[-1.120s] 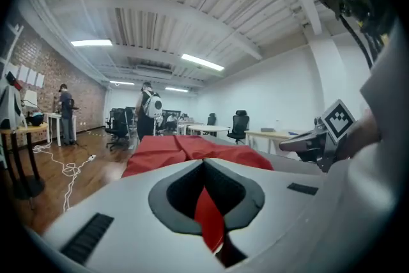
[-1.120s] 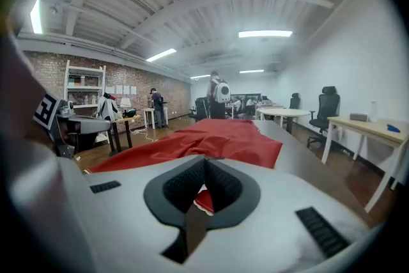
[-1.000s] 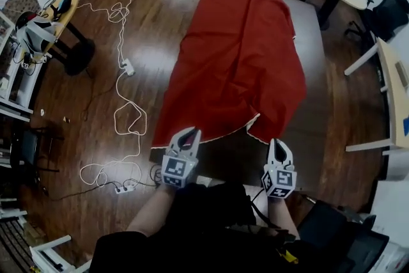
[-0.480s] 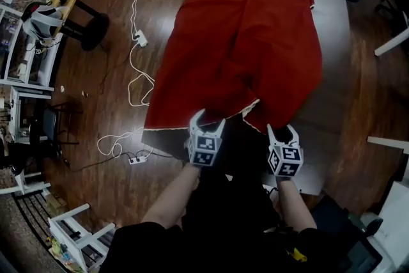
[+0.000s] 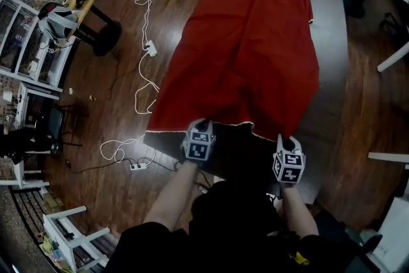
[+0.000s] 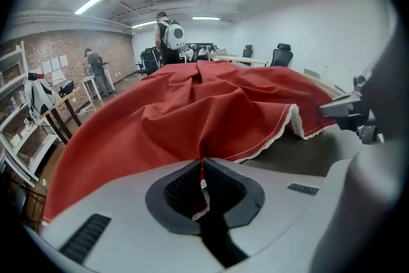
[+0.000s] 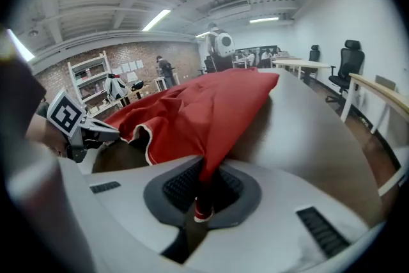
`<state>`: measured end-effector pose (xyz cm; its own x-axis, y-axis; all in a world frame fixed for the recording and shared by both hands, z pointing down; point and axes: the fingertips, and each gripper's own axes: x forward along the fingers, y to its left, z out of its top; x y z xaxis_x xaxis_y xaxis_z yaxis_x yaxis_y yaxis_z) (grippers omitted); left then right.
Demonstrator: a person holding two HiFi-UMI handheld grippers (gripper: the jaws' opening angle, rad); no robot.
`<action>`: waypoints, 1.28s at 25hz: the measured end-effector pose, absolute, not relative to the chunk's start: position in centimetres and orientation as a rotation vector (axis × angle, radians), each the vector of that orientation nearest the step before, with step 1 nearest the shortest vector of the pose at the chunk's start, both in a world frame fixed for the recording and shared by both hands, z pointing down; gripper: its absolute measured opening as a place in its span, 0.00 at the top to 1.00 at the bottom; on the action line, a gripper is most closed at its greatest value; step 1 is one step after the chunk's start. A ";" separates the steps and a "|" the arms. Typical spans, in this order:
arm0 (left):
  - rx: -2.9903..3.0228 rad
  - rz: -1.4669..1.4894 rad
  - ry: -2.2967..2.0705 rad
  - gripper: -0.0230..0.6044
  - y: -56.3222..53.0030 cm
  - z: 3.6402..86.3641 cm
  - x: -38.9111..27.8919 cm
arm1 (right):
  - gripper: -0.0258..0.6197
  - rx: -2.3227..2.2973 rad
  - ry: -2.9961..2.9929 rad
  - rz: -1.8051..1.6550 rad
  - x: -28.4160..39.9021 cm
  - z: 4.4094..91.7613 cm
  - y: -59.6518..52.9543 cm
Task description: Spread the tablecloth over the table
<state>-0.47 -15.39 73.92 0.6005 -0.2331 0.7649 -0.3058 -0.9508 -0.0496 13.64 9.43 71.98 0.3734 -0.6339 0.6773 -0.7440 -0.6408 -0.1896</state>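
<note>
Pinching lace-edged hem (image 6: pixel 271 142) of red tablecloth (image 5: pixel 246 48) w/ left gripper (image 5: pixel 199 126), just now closed tight on a thin fold of it. Lying rumpled along grey worktop (image 5: pixel 332 61), hanging off left side, w/ right strip & near end bare. Clamped likewise farther right along hem w/ right gripper (image 5: pixel 285 139), also just closed on fabric. Prob. light, soft & floppy, no stiffness, apt to slide on smooth top. Best held at hem as now, hands wide apart & cloth taut, w/o yanking lace trim.
</note>
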 end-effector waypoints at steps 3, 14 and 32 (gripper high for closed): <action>2.726 1.315 -0.449 0.96 -14.3 73.9 -1.9 | 0.94 2.530 -1.169 1.113 14.5 71.5 12.6; 2.799 1.272 -0.358 0.96 -9.6 72.2 -9.1 | 0.94 2.561 -0.965 1.037 10.2 70.5 20.8; 2.750 1.257 -0.385 0.92 -8.8 71.9 -16.1 | 0.94 2.511 -0.936 1.049 2.1 71.6 22.8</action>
